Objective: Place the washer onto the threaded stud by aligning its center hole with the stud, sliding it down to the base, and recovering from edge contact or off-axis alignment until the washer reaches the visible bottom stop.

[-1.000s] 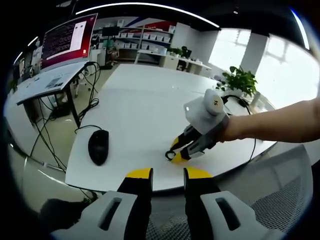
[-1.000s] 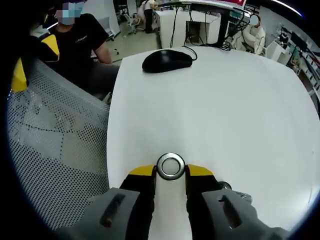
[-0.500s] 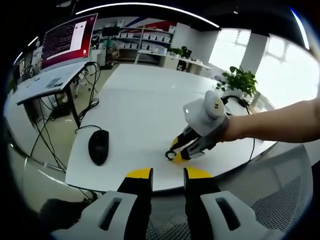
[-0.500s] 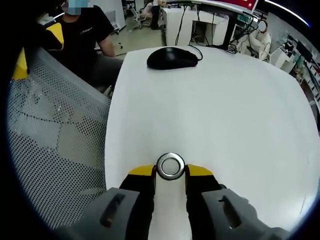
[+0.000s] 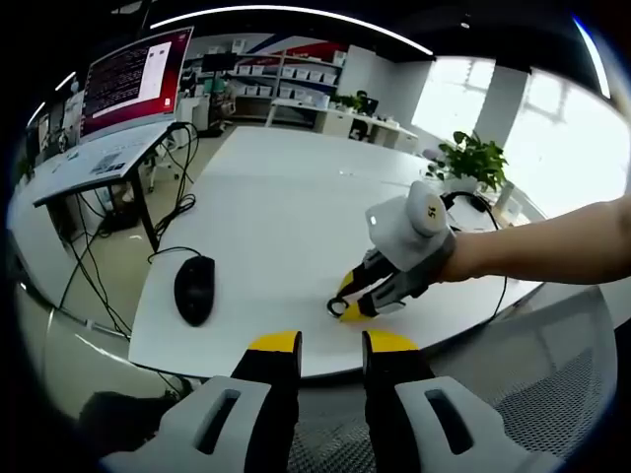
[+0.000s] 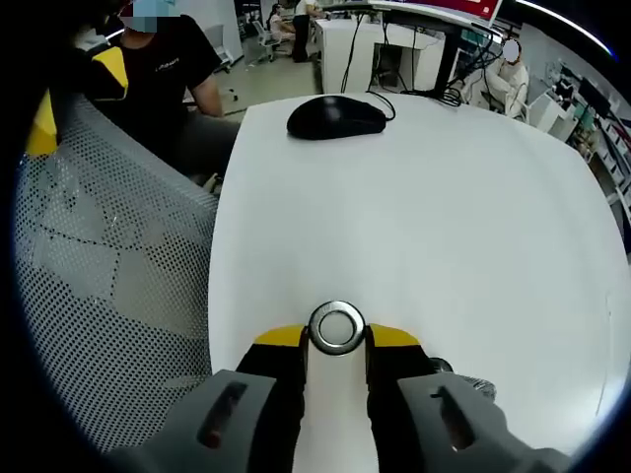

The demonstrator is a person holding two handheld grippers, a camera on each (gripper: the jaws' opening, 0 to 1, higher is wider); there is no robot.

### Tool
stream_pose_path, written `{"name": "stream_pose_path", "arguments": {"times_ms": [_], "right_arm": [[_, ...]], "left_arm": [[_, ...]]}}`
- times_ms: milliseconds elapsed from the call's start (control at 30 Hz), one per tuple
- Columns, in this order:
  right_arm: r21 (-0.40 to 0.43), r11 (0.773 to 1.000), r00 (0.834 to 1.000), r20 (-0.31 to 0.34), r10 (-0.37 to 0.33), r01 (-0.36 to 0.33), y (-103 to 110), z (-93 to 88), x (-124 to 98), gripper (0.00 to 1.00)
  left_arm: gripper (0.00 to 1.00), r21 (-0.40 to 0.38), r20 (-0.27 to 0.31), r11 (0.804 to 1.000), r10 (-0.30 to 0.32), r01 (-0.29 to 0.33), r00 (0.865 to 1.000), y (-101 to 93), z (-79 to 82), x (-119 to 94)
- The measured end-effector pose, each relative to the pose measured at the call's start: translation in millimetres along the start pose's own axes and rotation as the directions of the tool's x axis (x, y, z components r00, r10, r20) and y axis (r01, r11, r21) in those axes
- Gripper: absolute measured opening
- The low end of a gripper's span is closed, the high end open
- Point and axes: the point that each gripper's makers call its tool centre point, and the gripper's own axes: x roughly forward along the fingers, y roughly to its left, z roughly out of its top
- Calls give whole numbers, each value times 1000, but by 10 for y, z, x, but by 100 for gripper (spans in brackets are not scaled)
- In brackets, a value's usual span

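In the right gripper view, a shiny metal washer (image 6: 336, 329) sits pinched between the yellow-tipped jaws of my right gripper (image 6: 336, 338), which is shut on it just above the white table (image 6: 444, 217). The left gripper view has that same right gripper (image 5: 345, 306) low over the table's near edge, with the washer (image 5: 337, 307) a small dark ring at its tips and a person's bare forearm (image 5: 552, 246) behind it. My left gripper (image 5: 330, 342) hovers off the table's front edge, its jaws a narrow gap apart with nothing between them.
A black computer mouse (image 5: 194, 287) lies at the table's left corner, its cable trailing off; it is also the mouse (image 6: 333, 117) far from the washer. A mesh chair (image 6: 108, 286) stands beside the table. A seated person (image 6: 163, 74), a potted plant (image 5: 475, 158) and a desk with a monitor (image 5: 133, 79) surround it.
The right gripper has drifted slightly along the table edge with the washer still in its jaws. The left gripper has stayed put.
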Motion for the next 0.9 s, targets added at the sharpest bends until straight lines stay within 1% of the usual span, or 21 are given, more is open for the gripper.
{"name": "stream_pose_path", "arguments": {"times_ms": [167, 300, 433, 567, 700, 900], "right_arm": [[7, 1000, 1000, 18, 0, 0, -14, 27, -35, 23], [16, 1000, 999, 50, 6, -6, -7, 128, -106, 23], [14, 1000, 997, 71, 12, -13, -15, 164, -148, 23], [-4, 1000, 995, 98, 13, -13, -20, 257, -280, 23], [10, 1000, 990, 141, 4, -6, -91, 334, -423, 23], [-2, 1000, 986, 168, -7, 7, -100, 353, -612, 23]], "left_arm": [[22, 0, -2, 1000, 0, 0, 1000, 1, -3, 0], [22, 1, -5, 1000, -1, 1, 1000, 3, -4, 1], [22, 0, -5, 1000, 0, 0, 1000, 4, -2, 1], [22, 0, -5, 1000, 0, 0, 1000, 7, 1, 2], [22, 0, -6, 1000, -1, 1, 1000, 8, 1, 2], [22, 0, -4, 1000, 0, 0, 1000, 7, 2, 5]]}}
